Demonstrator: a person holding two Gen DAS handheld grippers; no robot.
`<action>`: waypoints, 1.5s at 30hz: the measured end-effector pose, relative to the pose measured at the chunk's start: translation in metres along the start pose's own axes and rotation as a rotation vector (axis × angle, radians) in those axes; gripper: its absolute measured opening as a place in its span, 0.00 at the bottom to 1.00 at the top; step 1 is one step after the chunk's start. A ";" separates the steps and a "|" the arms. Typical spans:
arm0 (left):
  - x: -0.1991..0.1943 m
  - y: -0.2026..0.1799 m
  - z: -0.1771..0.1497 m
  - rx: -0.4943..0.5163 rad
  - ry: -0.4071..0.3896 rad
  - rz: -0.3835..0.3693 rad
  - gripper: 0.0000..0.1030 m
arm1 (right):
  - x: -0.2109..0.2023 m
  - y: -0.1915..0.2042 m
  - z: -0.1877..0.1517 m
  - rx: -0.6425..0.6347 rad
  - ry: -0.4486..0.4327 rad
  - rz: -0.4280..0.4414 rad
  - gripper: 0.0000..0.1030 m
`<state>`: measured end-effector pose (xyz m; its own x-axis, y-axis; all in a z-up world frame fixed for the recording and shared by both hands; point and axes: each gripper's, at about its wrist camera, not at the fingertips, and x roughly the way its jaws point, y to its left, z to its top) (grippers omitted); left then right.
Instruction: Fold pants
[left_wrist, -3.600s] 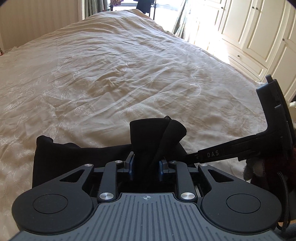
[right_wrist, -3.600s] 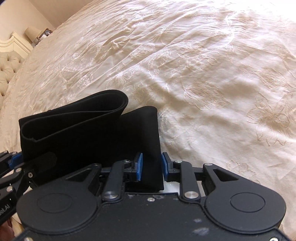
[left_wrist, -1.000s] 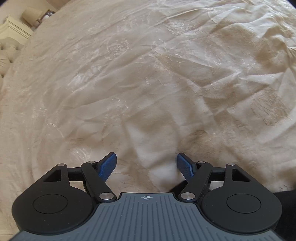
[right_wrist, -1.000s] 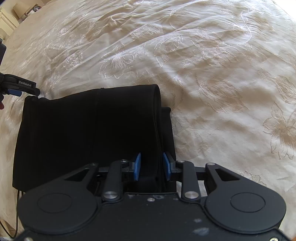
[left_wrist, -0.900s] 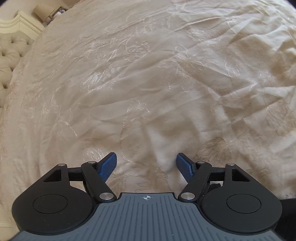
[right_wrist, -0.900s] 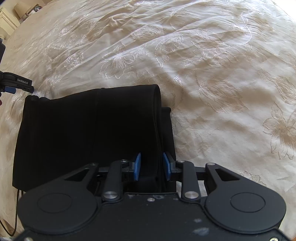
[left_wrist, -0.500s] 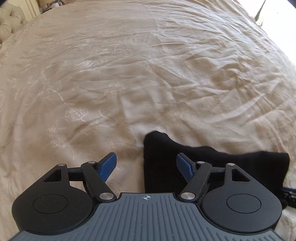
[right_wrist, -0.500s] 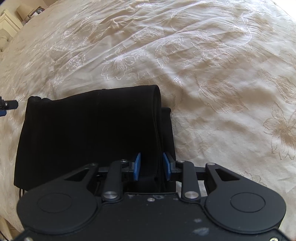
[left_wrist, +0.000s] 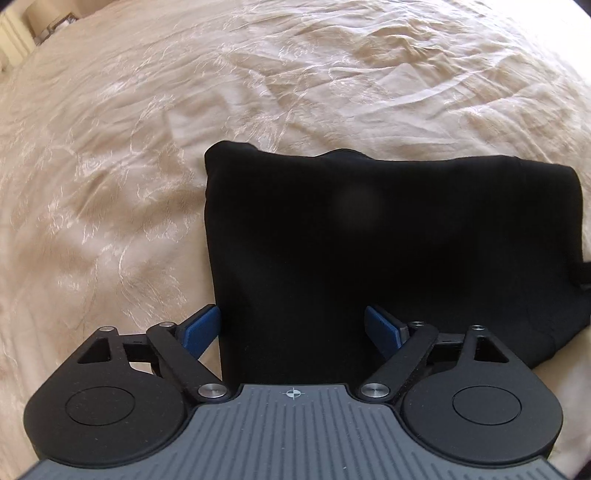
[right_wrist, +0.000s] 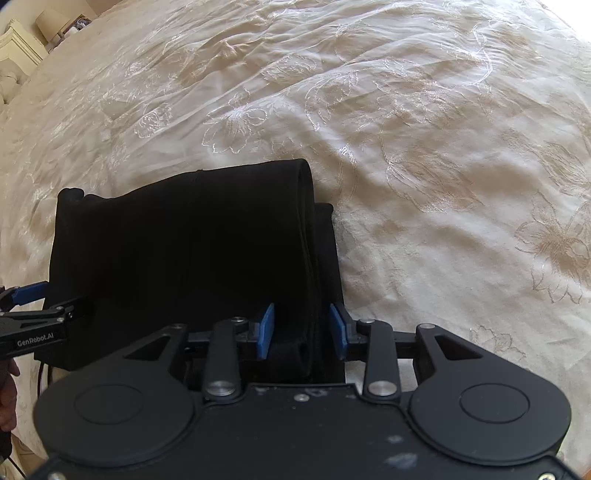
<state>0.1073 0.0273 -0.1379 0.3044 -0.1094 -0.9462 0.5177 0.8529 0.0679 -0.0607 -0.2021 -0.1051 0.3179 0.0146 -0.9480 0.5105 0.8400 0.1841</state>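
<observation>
Black pants (left_wrist: 388, 251) lie as a compact folded stack on the cream embroidered bedspread (right_wrist: 424, 155), near the bed's close edge. In the right wrist view the stack fills the 9 o'clock half of the frame, its layered fold edge running toward 12 o'clock.

Change noted: a second ago the left wrist view showed only bare bedspread; now the left tool (left_wrist: 293, 328) hangs over the stack, which sits dead centre and out toward 3 o'clock. Its jaws are opening wide and straddle the stack's left edge, one blue pad over the bedspread, the other over the cloth. Nothing gripped.

Right tool (right_wrist: 302, 328): jaws opening too, the blue pads parting from the layered edge they pinched a moment back. Cloth between them, no visible pressure.

Judgement: both tools letting go suggests the fold is set down and essentially complete. Likely remainder is a tidy or press; the offset lower layer at 3 o'clock could use squaring.
</observation>
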 end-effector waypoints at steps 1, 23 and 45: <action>0.003 0.005 0.000 -0.046 0.018 -0.022 0.89 | -0.001 -0.001 -0.002 0.004 0.000 0.001 0.36; 0.015 0.019 -0.004 -0.160 0.035 -0.126 1.00 | -0.006 0.001 -0.006 -0.033 0.024 -0.002 0.45; 0.044 0.038 0.019 -0.182 0.101 -0.257 0.99 | 0.026 -0.033 0.019 0.188 0.042 0.176 0.57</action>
<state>0.1552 0.0455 -0.1709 0.0968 -0.2897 -0.9522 0.4134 0.8820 -0.2263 -0.0543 -0.2398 -0.1314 0.3836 0.1770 -0.9064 0.5908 0.7073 0.3882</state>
